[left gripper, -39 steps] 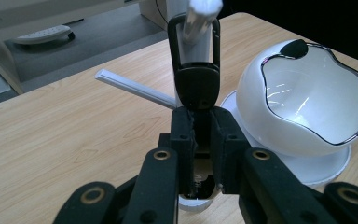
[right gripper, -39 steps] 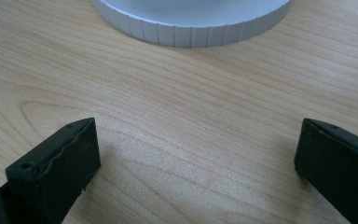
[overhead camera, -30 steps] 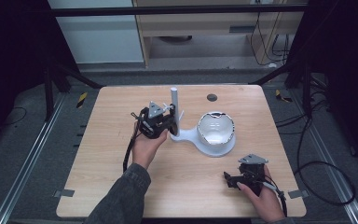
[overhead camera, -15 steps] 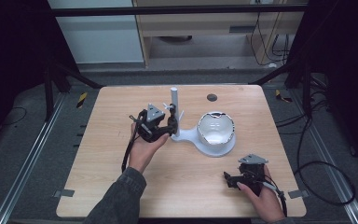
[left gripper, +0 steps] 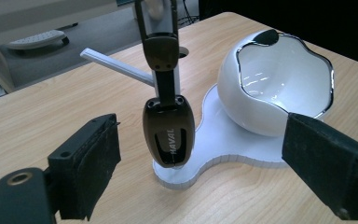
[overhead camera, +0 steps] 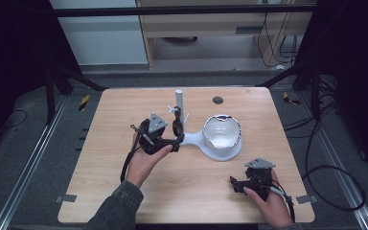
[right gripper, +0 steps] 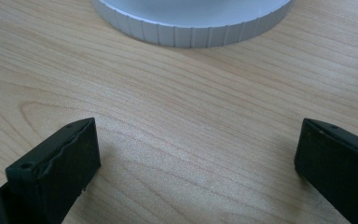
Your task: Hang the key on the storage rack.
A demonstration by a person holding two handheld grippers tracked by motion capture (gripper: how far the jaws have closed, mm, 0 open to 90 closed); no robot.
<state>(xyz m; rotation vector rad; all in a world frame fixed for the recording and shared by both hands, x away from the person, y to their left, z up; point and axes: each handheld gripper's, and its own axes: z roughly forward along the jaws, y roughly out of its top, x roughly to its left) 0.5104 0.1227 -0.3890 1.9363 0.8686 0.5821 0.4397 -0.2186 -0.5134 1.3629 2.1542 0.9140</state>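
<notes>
While the right gripper (overhead camera: 242, 184) is resting low on the near right of the tabletop (overhead camera: 100, 191), its jaws standing wide apart over bare wood, the left gripper (overhead camera: 175, 139) is hovering farther in, jaws also spread, flanking a dark brown headset (left gripper: 168, 126) that is hanging on the post (overhead camera: 178, 103) of a white stand (overhead camera: 196, 140). Just beyond, a white bowl (overhead camera: 223, 133) is sitting on that stand's base.
</notes>
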